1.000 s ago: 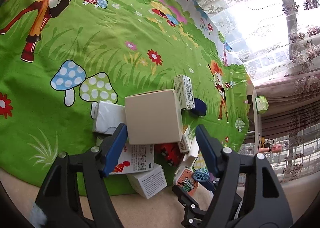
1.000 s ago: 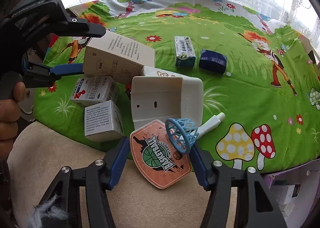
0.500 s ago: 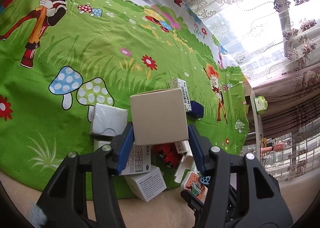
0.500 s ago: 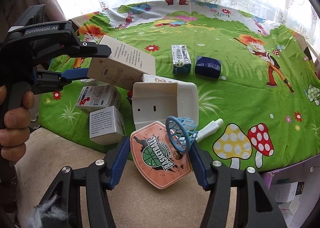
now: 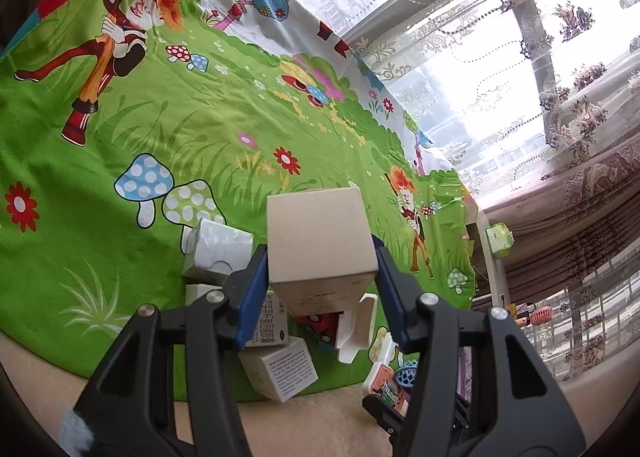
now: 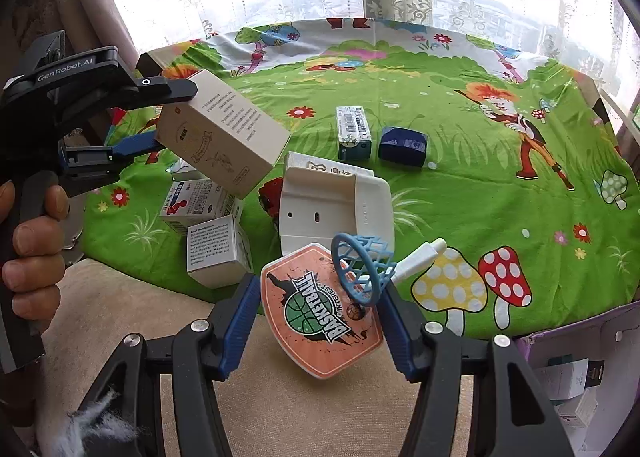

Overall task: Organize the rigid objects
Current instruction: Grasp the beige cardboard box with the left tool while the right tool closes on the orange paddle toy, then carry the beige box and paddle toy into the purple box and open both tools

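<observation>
A green cartoon-print cloth [image 6: 460, 161] covers the table, with lace curtains [image 5: 560, 57] at the window behind it. Above its near edge the left gripper [image 5: 320, 285] clenches a tall beige carton [image 5: 320, 241], its jaws closing and both blue pads pressed on the carton's sides; seen from the right wrist, the carton [image 6: 222, 137] hangs tilted, clear of the cloth. A hand [image 6: 32, 241] grips that tool's handle. The right gripper [image 6: 320, 321] grasps a toy basketball backboard [image 6: 324, 309] by its edges, the blue hoop [image 6: 362, 267] pointing up. Just beyond it a white plastic tray [image 6: 336, 205] stands on the cloth, with a red toy [image 6: 272, 195] partly hidden behind it. To the left lie a red-and-white medicine box [image 6: 198, 199] and a white printed box [image 6: 216, 253], touching. Farther back, a green-white box [image 6: 354, 133] and a small navy box [image 6: 402, 147] sit side by side.
</observation>
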Demonstrator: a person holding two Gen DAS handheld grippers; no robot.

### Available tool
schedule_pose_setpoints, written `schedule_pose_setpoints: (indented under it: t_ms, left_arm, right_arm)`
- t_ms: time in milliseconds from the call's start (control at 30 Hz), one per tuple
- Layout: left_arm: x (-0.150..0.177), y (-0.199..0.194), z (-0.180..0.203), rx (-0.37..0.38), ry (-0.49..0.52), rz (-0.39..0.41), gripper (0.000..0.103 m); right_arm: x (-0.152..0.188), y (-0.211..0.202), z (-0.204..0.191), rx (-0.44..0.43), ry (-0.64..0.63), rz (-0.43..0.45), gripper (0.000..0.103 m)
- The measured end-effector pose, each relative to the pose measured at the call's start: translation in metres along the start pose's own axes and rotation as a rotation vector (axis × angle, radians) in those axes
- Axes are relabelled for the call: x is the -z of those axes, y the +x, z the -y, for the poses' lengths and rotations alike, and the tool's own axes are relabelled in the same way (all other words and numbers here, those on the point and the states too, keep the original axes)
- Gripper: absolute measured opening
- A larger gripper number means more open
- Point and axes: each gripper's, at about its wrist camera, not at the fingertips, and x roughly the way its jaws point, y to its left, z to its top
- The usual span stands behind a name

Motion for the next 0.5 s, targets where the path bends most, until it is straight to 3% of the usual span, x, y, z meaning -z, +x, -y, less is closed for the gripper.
schedule_pose_setpoints:
  t_ms: [267, 500]
  left_arm:
    - [0.01, -0.023, 0.004, 0.058, -0.004, 0.041, 0.056]
    - [0.031, -0.033, 0.013, 0.129, -0.007, 0.014, 0.056]
  right_arm:
    - [0.003, -0.011, 0.006, 0.009, 0.02, 0.023, 0.059]
    - [0.011, -0.024, 0.008, 0.023, 0.032, 0.046, 0.059]
